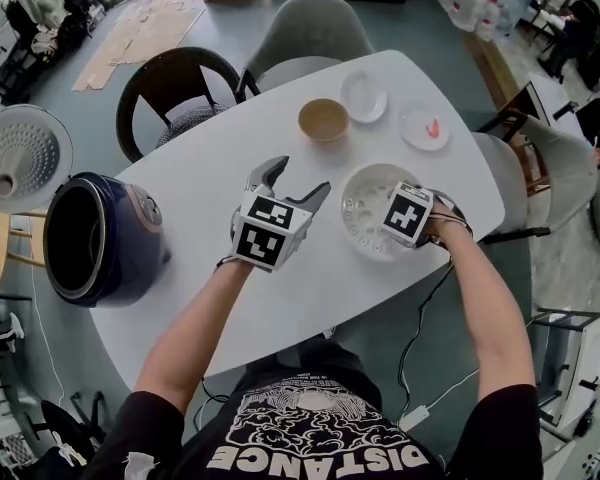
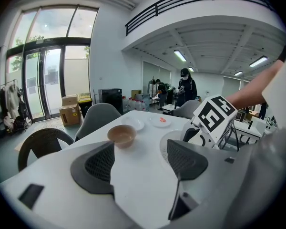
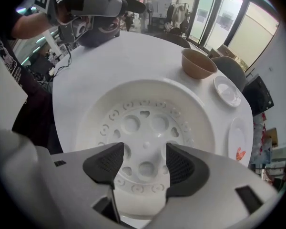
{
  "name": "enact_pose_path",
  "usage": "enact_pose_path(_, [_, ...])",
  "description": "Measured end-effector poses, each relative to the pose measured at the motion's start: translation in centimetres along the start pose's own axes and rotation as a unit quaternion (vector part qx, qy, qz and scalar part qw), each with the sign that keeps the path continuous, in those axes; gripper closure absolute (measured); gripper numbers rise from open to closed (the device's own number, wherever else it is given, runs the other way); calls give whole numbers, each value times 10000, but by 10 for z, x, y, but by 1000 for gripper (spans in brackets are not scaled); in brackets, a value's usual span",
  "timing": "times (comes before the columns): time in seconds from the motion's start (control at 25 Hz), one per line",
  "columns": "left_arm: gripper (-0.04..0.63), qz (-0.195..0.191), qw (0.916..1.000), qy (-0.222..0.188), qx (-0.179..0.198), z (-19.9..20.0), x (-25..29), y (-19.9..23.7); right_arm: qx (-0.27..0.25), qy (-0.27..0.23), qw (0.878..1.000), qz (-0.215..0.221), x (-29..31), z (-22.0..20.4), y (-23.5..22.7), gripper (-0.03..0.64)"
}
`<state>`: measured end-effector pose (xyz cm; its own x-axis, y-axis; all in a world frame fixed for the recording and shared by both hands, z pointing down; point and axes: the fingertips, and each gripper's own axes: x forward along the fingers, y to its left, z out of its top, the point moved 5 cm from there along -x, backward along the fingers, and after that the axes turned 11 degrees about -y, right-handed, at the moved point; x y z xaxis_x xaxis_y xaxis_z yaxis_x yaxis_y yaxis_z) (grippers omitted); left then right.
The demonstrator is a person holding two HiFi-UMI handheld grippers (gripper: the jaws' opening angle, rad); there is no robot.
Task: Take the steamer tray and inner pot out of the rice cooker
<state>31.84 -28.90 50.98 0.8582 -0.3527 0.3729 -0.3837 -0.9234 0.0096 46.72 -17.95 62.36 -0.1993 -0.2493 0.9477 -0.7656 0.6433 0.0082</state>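
Steamer tray [image 1: 365, 213] sat on the white table [image 1: 310, 288], right of centre. My right gripper [image 3: 144, 159] hung over it, jaws wide, gripping nothing. Left gripper [image 2: 138, 161] was also wide open and empty. Rice cooker [image 1: 110, 238] stood open at the table's left edge.

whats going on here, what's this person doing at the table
A person holds tongs in each hand over a white table. The right tongs point down, open, above the steamer tray, which sits on the table outside the cooker. The left tongs are open and empty. The rice cooker stands at the table's left end, lid up, and the inner pot appears to be inside.
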Motion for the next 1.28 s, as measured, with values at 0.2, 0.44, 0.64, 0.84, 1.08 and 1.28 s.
enact_pose_path(0.2, [256,322,9993,-184,9,20,-21,20,-214,-315,9993,-62,-24,31,-7,322])
enact_pose_path(0.44, [256,897,9948,-469,74,54,-75,58,-551,-1300,9899,-127,-73,111,-5,330])
enact_pose_path(0.64, [256,1486,9862,-718,158,77,-140,95,-959,-1799,9789,-130,-104,184,15,331])
enact_pose_path(0.84, [256,2023,9747,-942,135,89,-210,130,-1281,-2303,9646,-20,-127,258,48,331])
enact_pose_path(1.08, [256,2706,9565,-1088,35,78,-317,171,-1423,-2842,9472,427,-137,354,116,331])
enact_pose_path(1.28, [256,3172,9416,-1131,-79,63,-396,201,-1619,-3107,9341,689,-140,420,169,331])
